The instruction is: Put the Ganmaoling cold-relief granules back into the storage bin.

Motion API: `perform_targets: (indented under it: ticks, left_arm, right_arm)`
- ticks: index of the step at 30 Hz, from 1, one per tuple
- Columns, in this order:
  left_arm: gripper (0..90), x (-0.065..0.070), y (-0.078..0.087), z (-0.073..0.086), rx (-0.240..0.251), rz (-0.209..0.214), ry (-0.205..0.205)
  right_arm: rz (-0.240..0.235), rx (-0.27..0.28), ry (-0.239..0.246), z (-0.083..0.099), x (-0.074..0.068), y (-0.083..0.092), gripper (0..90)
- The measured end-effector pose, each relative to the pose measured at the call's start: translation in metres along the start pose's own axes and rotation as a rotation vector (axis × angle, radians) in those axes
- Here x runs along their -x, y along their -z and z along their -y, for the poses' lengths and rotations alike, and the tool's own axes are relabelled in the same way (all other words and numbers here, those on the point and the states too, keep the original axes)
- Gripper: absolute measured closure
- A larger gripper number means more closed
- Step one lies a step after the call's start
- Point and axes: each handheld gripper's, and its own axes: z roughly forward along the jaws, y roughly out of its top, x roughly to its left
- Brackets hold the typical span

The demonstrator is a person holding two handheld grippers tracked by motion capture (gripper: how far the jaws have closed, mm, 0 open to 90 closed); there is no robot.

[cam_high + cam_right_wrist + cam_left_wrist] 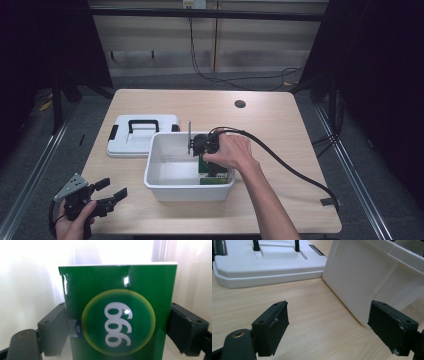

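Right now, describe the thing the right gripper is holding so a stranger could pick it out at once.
Start at the white tub in the middle of the wooden table, beside its flat white lid. Inside, at its right end, the right gripper clamps a glossy green box. It is the only coloured item, marked with a yellow-ringed circle and white digits.

A glossy green box (117,315) with a yellow-ringed circle and white digits is seen inside the white bin (170,187), at its right end. It is held upright, clamped on both sides, against the bin's near right wall.
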Motion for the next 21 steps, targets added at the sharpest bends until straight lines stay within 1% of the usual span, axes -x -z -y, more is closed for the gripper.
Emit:
perform_targets:
  ticks: [1,2,4,8,9,10,12,13,14,15,16,17,18,19,20,21]
  left_arm:
    - [16.2,0.000,0.000,0.000,0.000,0.000,0.000]
    - [16.2,0.000,0.000,0.000,0.000,0.000,0.001]
    - [16.2,0.000,0.000,0.000,0.000,0.000,0.001]
    - [16.3,-0.001,0.000,0.000,-0.005,0.003,-0.005]
    - [16.2,0.000,0.000,0.000,-0.002,0.002,-0.001]
    - [16.2,0.000,0.000,0.000,-0.001,0.002,-0.002]
    - [16.3,-0.001,0.000,0.000,-0.005,0.003,-0.005]
    - [16.2,-0.001,0.000,0.000,-0.005,0.003,-0.005]
    - [16.2,-0.001,0.000,0.000,-0.005,0.003,-0.005]
    - [16.2,-0.001,0.000,0.000,-0.006,0.002,-0.005]
    - [16.2,-0.001,0.000,0.000,-0.006,0.002,-0.006]
    - [16.3,-0.001,0.000,0.000,-0.006,0.001,-0.006]
    - [16.3,-0.001,0.000,0.000,-0.007,0.001,-0.006]
    - [16.2,-0.001,0.000,0.000,-0.006,0.002,-0.006]
    - [16.2,-0.001,0.000,0.000,-0.006,0.002,-0.006]
    - [16.2,-0.001,0.000,0.000,-0.006,0.001,-0.006]
  right_arm:
    - [0.007,0.001,-0.002,0.000,0.000,0.000,13.0]
    - [-0.011,0.009,-0.007,0.001,0.000,-0.001,12.5]
    - [-0.018,0.005,-0.004,0.001,0.001,-0.001,12.4]
    - [-0.020,0.026,0.004,0.002,0.000,-0.002,11.8]
    - [-0.023,0.017,0.003,0.002,0.001,0.000,11.9]
    - [-0.023,0.027,0.005,0.003,0.001,0.000,11.5]
    - [-0.026,0.022,0.006,0.004,0.001,0.002,11.5]
    - [-0.023,0.034,0.007,0.004,0.001,0.002,11.4]
    - [-0.025,0.049,-0.002,0.005,0.000,0.004,11.2]
    - [-0.025,0.044,-0.003,0.006,0.001,0.008,11.1]
    - [-0.023,0.062,-0.006,0.007,0.001,0.010,11.2]
    - [-0.020,0.064,-0.010,0.007,0.001,0.014,11.3]
    - [-0.015,0.078,-0.010,0.009,0.001,0.017,11.3]
    - [-0.008,0.077,-0.015,0.010,0.001,0.020,11.3]
    - [-0.005,0.093,-0.015,0.012,0.001,0.022,11.4]
    - [-0.001,0.095,-0.023,0.012,0.000,0.024,12.0]
